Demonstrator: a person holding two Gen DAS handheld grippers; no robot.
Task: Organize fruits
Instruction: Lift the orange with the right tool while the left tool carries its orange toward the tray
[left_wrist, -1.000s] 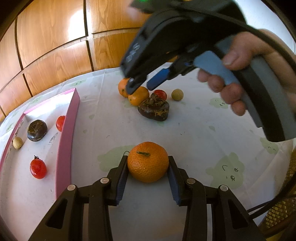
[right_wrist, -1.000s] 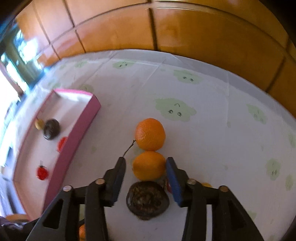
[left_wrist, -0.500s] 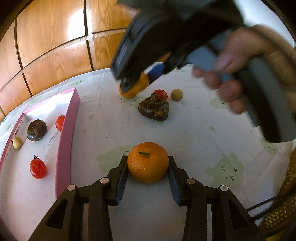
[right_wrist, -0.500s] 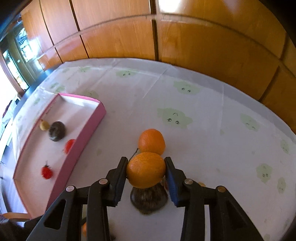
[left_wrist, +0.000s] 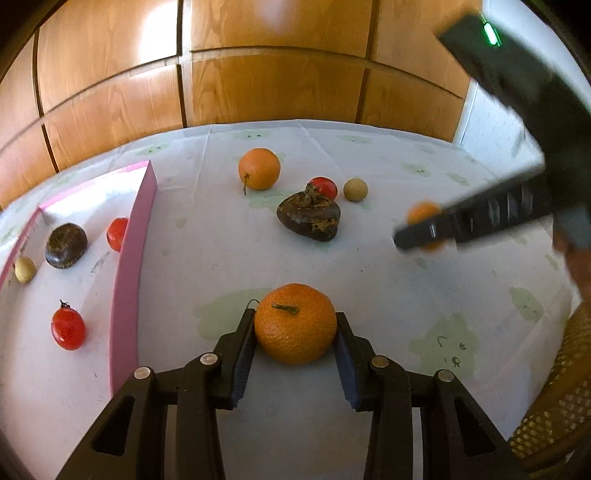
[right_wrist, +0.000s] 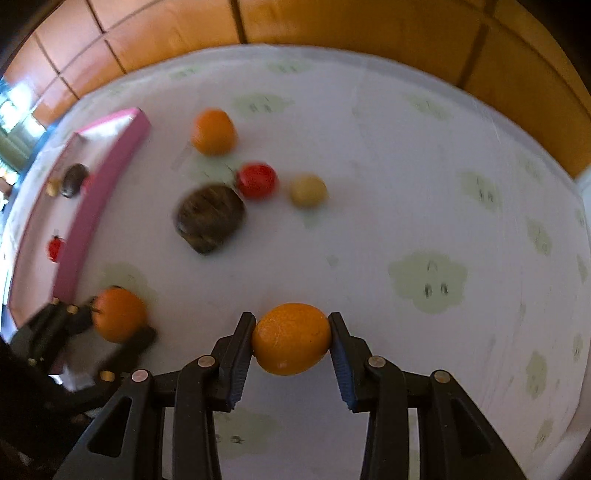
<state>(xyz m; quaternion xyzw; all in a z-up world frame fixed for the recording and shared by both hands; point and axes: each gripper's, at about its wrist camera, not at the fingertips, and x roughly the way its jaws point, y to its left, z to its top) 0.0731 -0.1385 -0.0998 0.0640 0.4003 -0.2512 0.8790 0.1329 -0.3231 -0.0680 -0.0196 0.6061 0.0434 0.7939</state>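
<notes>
We've got the left gripper (left_wrist: 295, 332) clenching a dimpled mandarin (left_wrist: 295, 326), the right gripper (right_wrist: 291, 339) gripping a smooth orange (right_wrist: 291, 338), sharp only up close.

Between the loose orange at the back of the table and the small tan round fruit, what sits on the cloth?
In the left wrist view, a red tomato lies between the orange and the tan fruit, behind the dark wrinkled fruit.

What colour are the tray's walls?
Pink; the tray has a white floor. Clearest in the left wrist view.
</notes>
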